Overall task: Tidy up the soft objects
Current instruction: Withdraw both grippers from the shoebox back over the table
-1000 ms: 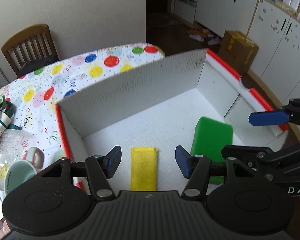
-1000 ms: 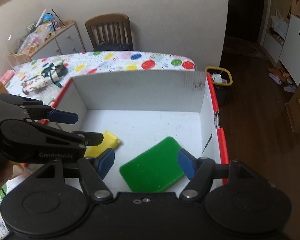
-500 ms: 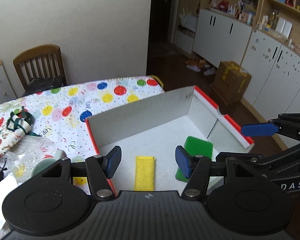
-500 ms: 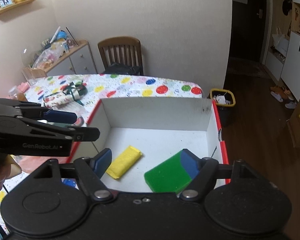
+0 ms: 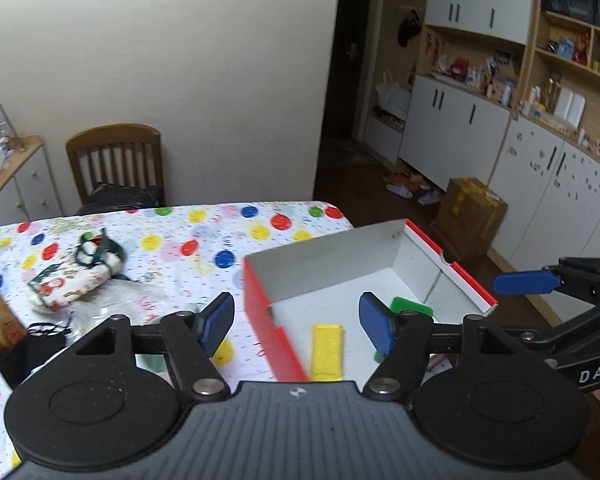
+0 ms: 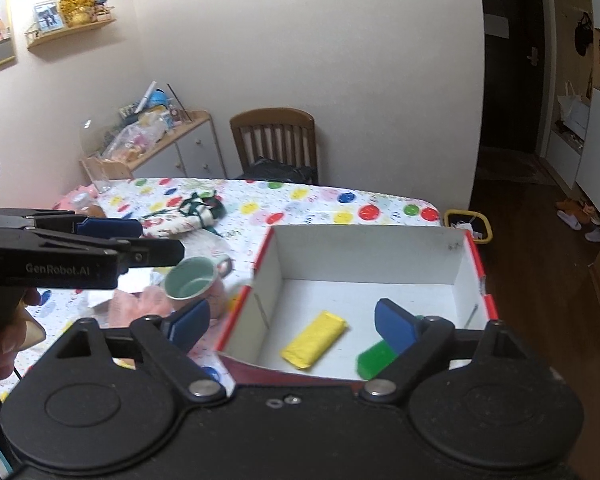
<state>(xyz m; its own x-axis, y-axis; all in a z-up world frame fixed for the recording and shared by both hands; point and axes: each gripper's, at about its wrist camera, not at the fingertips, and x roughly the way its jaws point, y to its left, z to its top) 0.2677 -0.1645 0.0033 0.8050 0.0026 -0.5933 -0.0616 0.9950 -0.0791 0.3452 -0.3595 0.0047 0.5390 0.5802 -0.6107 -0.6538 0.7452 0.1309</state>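
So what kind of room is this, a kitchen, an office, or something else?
Most likely a home dining or living area. A table with a balloon-print cloth has a wooden chair behind it, white cabinets with cluttered shelves line one wall, and slippers lie on the wood floor by a doorway.

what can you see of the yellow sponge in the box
The yellow rectangular sponge is a flat, soft-looking pad with a fuzzy surface and rounded ends. It lies flat on the white floor of the red-edged white cardboard box, in the near left part, angled diagonally in the right wrist view. It sits apart from the green rectangular sponge to its right. Nothing grips or touches it except the box floor. In the left wrist view its near end is hidden behind the gripper body.
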